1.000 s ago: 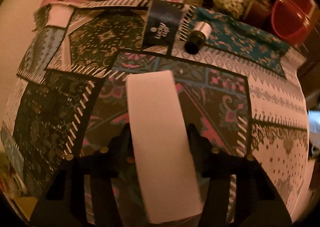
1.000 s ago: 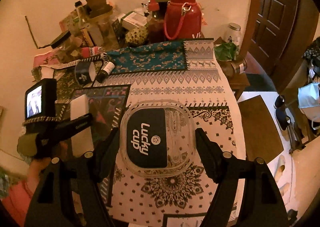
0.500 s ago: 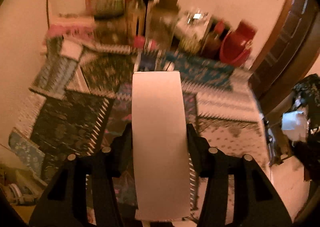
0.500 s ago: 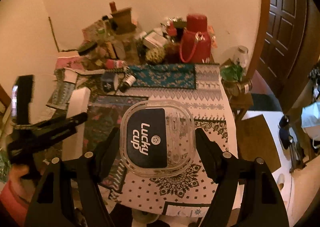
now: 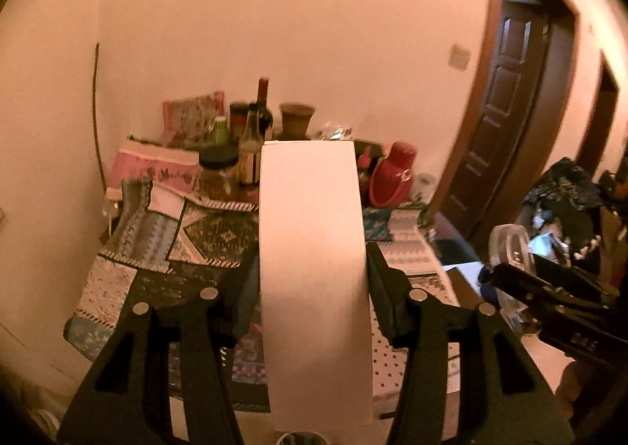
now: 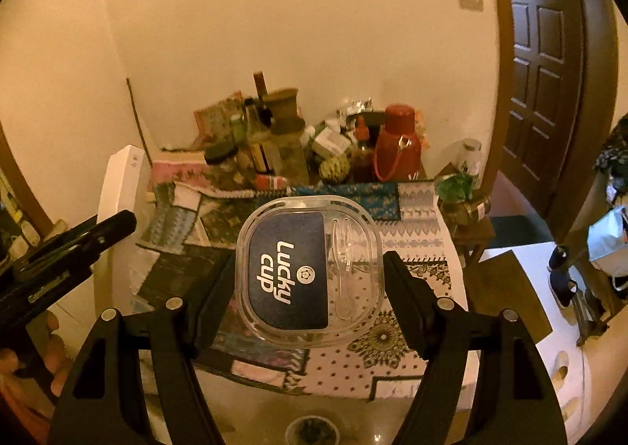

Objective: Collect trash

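In the left wrist view my left gripper (image 5: 313, 268) is shut on a long white box (image 5: 314, 272), held well above the patterned tablecloth (image 5: 149, 248). In the right wrist view my right gripper (image 6: 308, 268) is shut on a clear plastic Lucky Cup container (image 6: 308, 268) with a blue label and clear cutlery inside. The white box (image 6: 119, 185) and the left gripper's black fingers (image 6: 94, 237) show at the left edge of that view. The right gripper and its clear container (image 5: 510, 244) show at the right edge of the left view.
Bottles, jars and a clay pot (image 6: 286, 107) crowd the back of the table (image 6: 408, 362) by the wall, with a red flask (image 6: 396, 146) to the right. A small side table (image 6: 471, 225) and a brown door (image 6: 537, 72) stand right. A round container rim (image 6: 312, 429) shows on the floor below.
Both grippers have risen and drawn back from the table, each keeping its object. The table now looks smaller and farther, and the wall and door fill more of both views.
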The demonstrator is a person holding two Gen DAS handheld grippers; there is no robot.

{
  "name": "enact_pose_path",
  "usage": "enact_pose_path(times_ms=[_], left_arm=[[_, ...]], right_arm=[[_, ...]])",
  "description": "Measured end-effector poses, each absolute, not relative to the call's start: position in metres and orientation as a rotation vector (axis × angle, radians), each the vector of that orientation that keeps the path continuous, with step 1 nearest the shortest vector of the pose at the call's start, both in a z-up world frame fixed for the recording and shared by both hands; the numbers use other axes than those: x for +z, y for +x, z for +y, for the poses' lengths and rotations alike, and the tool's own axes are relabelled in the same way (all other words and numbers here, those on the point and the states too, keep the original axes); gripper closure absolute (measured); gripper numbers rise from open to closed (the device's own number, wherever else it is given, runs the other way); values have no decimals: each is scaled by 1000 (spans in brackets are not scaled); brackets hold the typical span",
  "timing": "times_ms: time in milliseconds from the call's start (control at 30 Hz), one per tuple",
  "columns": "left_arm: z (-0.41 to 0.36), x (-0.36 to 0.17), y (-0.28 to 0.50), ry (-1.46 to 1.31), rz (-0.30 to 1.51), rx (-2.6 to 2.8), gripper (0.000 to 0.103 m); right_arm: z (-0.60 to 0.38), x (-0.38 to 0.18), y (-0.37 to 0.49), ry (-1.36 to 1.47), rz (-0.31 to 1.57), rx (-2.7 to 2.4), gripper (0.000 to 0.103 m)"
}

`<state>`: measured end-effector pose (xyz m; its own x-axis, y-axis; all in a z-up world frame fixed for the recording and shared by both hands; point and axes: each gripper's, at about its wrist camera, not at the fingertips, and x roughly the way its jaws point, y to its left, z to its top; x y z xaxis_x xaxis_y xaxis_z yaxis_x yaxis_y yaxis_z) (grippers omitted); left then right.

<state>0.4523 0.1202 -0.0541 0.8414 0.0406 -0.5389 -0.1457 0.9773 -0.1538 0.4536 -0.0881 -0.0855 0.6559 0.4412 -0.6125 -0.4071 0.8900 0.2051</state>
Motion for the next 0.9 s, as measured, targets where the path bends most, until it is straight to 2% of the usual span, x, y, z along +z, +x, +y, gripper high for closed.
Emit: enact_pose_path(times_ms=[233, 533, 900], left_arm=[[135, -36, 374, -166, 516, 29, 53], [145, -40, 283, -132, 507, -27, 53], [125, -78, 252, -126, 629, -85, 53]], right_arm=[[-78, -64, 380, 107, 661, 431, 32], [-68, -55, 284, 115, 614, 398, 32], [-84, -75, 244, 102, 697, 350, 32]])
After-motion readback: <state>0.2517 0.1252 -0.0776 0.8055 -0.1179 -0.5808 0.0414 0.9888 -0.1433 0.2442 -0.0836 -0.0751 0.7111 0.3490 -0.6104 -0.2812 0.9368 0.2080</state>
